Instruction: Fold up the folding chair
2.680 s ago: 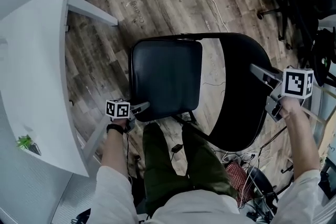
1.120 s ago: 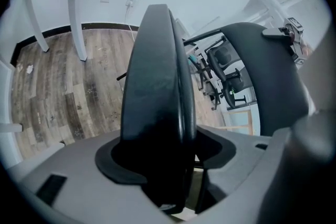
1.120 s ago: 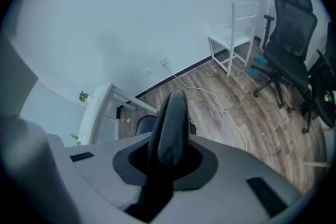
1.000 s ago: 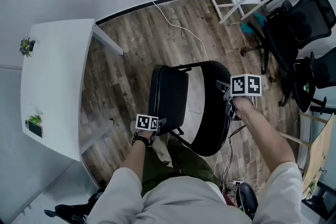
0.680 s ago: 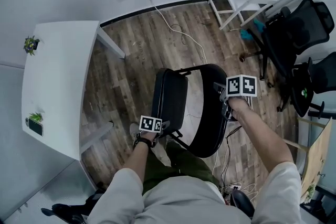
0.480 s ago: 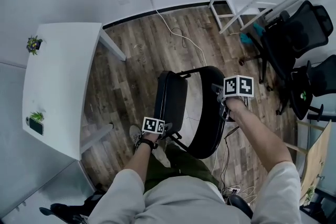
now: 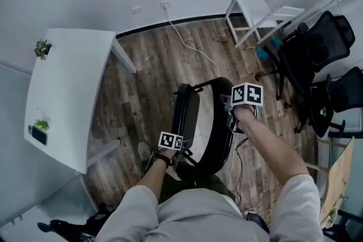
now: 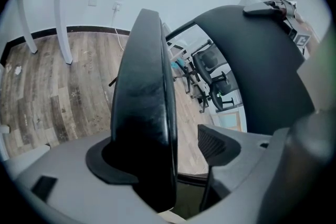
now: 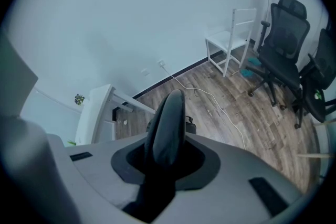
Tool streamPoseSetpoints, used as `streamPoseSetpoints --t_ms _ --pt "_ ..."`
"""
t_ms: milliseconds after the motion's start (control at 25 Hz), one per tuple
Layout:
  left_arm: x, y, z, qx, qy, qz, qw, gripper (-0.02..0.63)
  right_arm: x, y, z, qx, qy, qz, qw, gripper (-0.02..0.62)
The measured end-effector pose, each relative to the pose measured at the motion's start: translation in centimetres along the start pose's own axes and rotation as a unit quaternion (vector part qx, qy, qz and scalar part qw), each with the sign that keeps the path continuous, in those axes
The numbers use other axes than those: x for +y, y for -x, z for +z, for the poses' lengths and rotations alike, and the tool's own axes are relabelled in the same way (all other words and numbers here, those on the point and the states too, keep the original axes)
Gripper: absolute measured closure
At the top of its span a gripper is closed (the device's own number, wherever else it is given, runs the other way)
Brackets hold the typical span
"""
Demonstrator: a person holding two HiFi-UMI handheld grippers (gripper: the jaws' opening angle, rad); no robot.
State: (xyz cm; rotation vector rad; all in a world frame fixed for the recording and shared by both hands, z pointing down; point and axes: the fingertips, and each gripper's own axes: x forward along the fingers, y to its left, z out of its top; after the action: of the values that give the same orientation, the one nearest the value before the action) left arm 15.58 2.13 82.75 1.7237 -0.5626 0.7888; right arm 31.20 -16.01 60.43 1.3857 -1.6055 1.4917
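The black folding chair stands nearly folded in the head view, its seat [image 7: 186, 115] tipped up on edge close to the curved backrest [image 7: 218, 124]. My left gripper [image 7: 180, 149] is at the seat's near edge. In the left gripper view the seat [image 8: 144, 107] lies between the jaws against the left one, with a gap to the right pad [image 8: 218, 144]; these jaws have just been opening. My right gripper [image 7: 231, 106] sits on the backrest's top. The backrest edge [image 9: 167, 123] fills the space between its jaws, which have just been easing apart slightly.
A white table [image 7: 62, 93] stands to the left and a white rack [image 7: 255, 11] by the far wall. Black office chairs [image 7: 323, 48] crowd the right. A white cable [image 7: 193, 45] runs over the wooden floor. The person's legs are right behind the chair.
The seat has swung up from flat to nearly upright against the backrest. Both grippers have come closer together and risen, and the chair looks narrower.
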Motion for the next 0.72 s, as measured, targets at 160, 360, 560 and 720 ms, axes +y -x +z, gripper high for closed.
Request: streamPoseSetpoints --t_ms 160,360,560,720 --pt "-0.8 0.0 0.1 -0.007 0.000 -0.011 0.9999 0.225 0.9 0.0 0.0 -0.003 -0.005 0.001 1.000 0.486" --pt "-1.5 0.2 0.4 -0.019 -0.003 -0.017 0.9997 0.225 2.4 -0.1 0.2 -0.009 -0.016 0.005 1.000 0.475" --pt "-2.0 0.4 0.6 -0.027 -0.003 -0.025 0.9993 0.224 3.5 -0.2 0.3 -0.013 -0.026 0.009 1.000 0.466" --pt "-2.5 0.6 0.7 -0.033 -0.002 -0.049 0.9982 0.224 4.4 -0.3 0.3 -0.017 -0.033 0.013 0.999 0.460"
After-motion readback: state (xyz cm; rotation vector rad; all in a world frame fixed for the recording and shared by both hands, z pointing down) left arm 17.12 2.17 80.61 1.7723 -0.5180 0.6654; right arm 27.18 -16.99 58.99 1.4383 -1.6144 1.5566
